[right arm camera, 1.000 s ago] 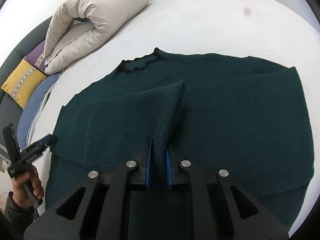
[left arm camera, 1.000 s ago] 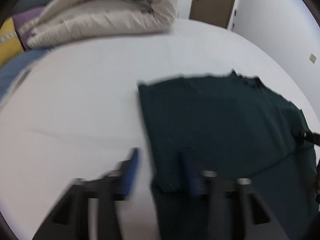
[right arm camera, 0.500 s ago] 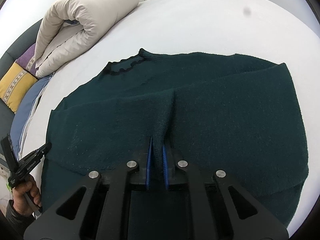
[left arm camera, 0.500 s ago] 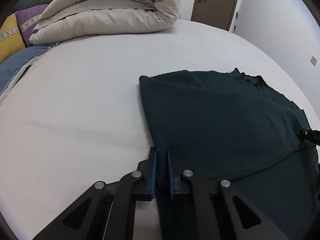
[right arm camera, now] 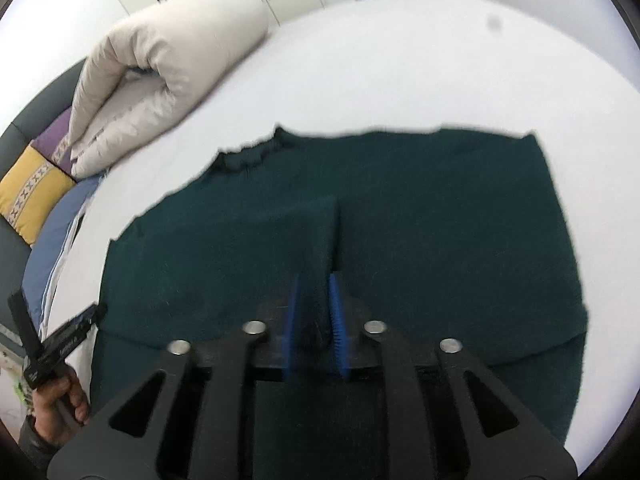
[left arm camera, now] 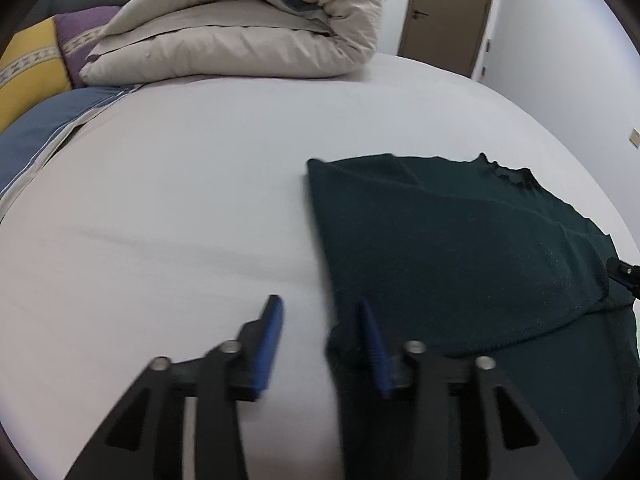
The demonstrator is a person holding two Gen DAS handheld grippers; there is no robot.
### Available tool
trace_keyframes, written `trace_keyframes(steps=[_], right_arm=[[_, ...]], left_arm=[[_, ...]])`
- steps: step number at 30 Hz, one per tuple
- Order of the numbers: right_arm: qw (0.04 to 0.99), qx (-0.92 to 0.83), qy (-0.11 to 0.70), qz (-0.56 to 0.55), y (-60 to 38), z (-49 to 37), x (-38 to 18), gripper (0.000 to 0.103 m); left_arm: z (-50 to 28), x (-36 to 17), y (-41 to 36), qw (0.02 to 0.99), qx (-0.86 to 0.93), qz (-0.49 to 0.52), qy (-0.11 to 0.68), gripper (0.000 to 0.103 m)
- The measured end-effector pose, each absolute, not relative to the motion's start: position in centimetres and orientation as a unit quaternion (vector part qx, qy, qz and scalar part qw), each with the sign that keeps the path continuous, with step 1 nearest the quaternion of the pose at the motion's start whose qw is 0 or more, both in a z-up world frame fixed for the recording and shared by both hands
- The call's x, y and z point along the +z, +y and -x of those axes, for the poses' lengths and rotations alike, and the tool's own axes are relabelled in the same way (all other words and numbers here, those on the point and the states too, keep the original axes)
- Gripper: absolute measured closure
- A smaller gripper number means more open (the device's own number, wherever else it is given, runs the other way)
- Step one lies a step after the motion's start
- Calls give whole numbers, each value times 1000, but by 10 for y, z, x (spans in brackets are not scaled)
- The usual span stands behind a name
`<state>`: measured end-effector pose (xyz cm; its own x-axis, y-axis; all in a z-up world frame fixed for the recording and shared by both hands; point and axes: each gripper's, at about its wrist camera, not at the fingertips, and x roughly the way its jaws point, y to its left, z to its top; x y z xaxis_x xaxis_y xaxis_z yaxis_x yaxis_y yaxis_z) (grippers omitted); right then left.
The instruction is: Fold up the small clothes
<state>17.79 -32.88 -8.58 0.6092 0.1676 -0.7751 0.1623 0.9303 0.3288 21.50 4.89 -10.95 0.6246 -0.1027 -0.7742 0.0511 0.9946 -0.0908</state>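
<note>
One dark green sweater [right arm camera: 420, 232]; one rolled duvet [left arm camera: 240, 36]; two cushions [right arm camera: 28, 196]; two grippers [left arm camera: 320, 344].

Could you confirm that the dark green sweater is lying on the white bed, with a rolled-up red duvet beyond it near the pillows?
Nearly: the duvet is beige, not red, as the left wrist view shows. The rest stands: the dark green sweater lies on the white bed, and the rolled-up duvet sits beyond it by the pillows.

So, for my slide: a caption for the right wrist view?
Right gripper opening over a ridge of the dark green sweater on a white bed.
</note>
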Motion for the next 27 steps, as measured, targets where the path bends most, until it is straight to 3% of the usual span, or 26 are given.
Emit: trace_keyframes(steps=[2,5,9,15,24,27], right_arm=[[864,-2,466,-191,-331,-182,-102,30],[874,9,463,-148,-326,-172,-97,30],[886,23,416,-202,-336,-128,-61,30],[894,52,390,-213,-341,-37,-33,30],[871,79,407,-263,-354,90,-46,31],[864,77,419,-269,-360,111,-59,37]], left_arm=[[-215,-114,50,896,-42,27,441,44],[-214,-110,53,890,-46,29,453,41],[-191,-93,66,891,-53,59,447,41],[-104,-76,86,882,-93,115,447,37],[13,-95,96,823,-171,168,516,37],[31,-101,94,810,-186,176,527,38]])
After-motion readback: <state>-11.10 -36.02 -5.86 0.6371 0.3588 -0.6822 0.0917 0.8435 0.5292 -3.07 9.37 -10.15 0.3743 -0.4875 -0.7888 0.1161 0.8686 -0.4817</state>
